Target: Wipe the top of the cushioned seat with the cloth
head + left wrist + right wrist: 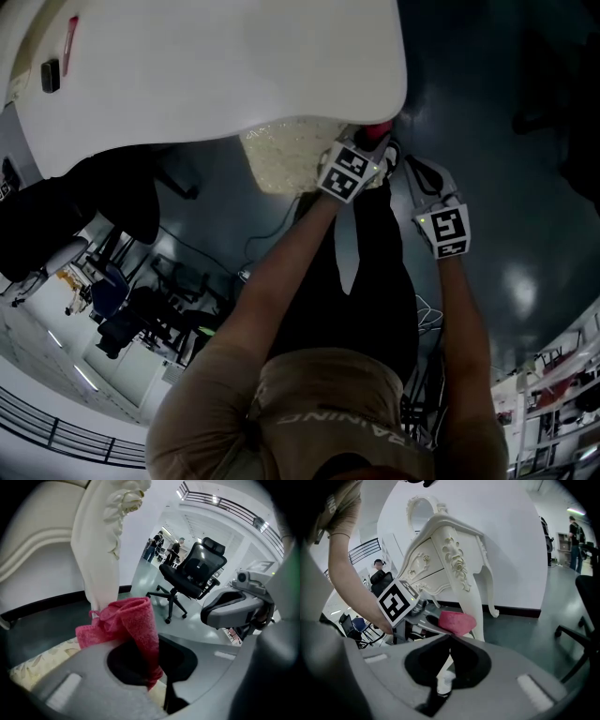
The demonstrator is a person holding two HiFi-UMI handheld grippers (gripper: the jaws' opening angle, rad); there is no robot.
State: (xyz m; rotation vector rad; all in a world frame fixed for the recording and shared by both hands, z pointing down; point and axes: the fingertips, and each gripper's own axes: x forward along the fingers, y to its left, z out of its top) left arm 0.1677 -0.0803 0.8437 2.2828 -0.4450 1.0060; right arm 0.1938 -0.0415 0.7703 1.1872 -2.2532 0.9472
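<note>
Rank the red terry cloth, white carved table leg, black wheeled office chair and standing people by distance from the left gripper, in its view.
1. Red terry cloth, pinched in the jaws.
2. White carved table leg, just behind, left.
3. Black wheeled office chair, right of centre.
4. Standing people, far back.

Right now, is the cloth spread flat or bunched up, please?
Bunched. The cloth is folded over itself in a crumpled wad, pinched between the jaws of the left gripper.
</note>
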